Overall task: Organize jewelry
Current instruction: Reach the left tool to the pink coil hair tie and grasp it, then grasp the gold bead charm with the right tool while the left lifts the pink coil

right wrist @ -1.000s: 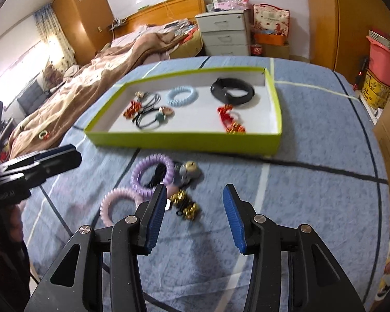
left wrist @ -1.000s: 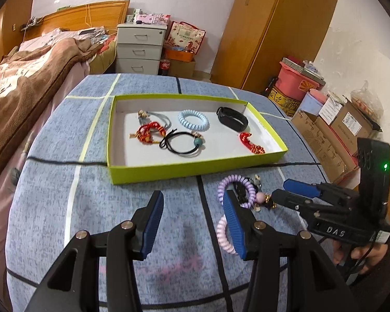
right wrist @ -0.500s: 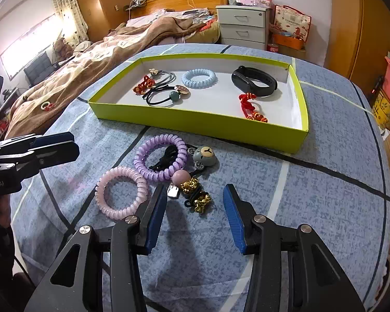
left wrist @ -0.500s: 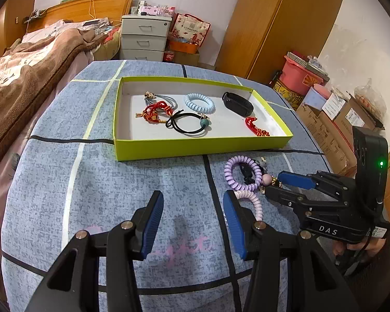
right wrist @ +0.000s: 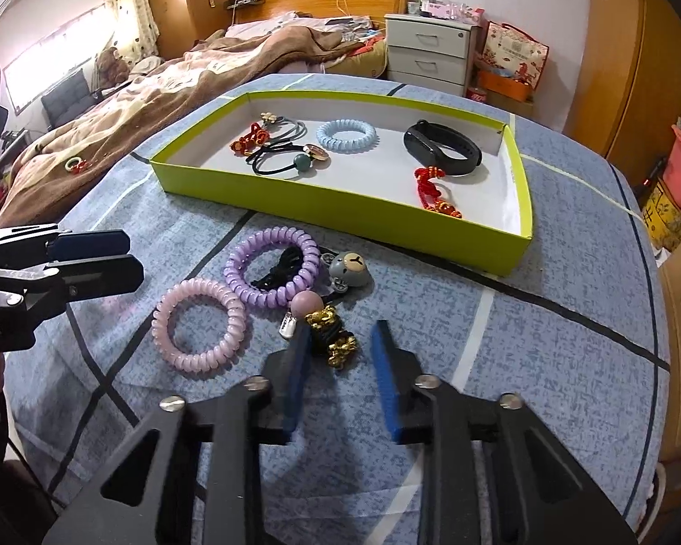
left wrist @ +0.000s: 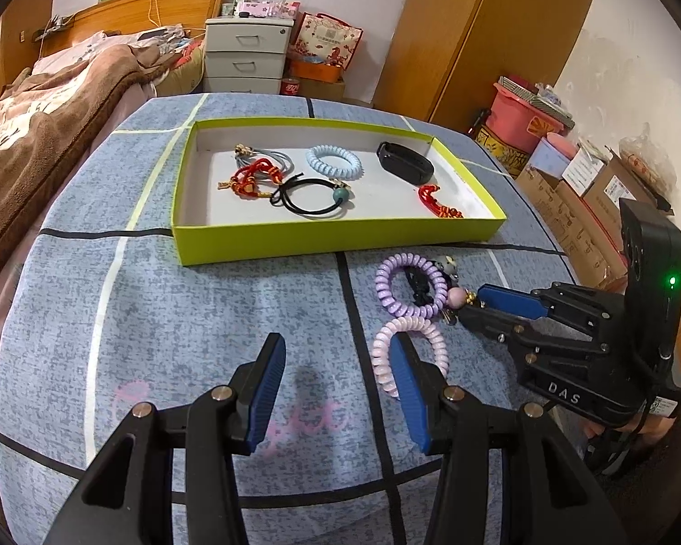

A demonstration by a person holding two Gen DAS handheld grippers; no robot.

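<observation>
- The right gripper [right wrist: 338,356] points down at the near part of the blue patterned cloth [right wrist: 545,363]; its blue jaws are closing, with the gold-charm hair tie [right wrist: 336,340] lying between their tips. Whether the pads already press on it cannot be told.
- The left gripper [left wrist: 336,390] hovers over bare cloth towards the near edge, its jaws spread wide with nothing between them. Faint pink script shows on the cloth under it, too pale to read.
- Seen from the left wrist view, the right gripper's body carries the white letters "DAS" and a lit green lamp.
- The pink spiral hair tie [right wrist: 199,324] lies just left of the right gripper's tips, touching the purple spiral hair tie [right wrist: 272,274] behind it. A black tie sits inside the purple ring, and a pink bead [right wrist: 311,305] touches the gold charms.
- A small bear-face charm [right wrist: 350,268] lies just beyond, near the tray's front wall.
- The yellow-green tray [right wrist: 340,209] sits across the far half of the cloth. It holds a red knotted cord [right wrist: 433,193] near its right end, a black wristband [right wrist: 442,147], a light blue spiral tie [right wrist: 347,136], a black tie with a green bead [right wrist: 286,161] and grey ties with red knots [right wrist: 268,131] towards its left end.
- A red drink can stands on the floor by the far drawers; its writing is too small to read.
</observation>
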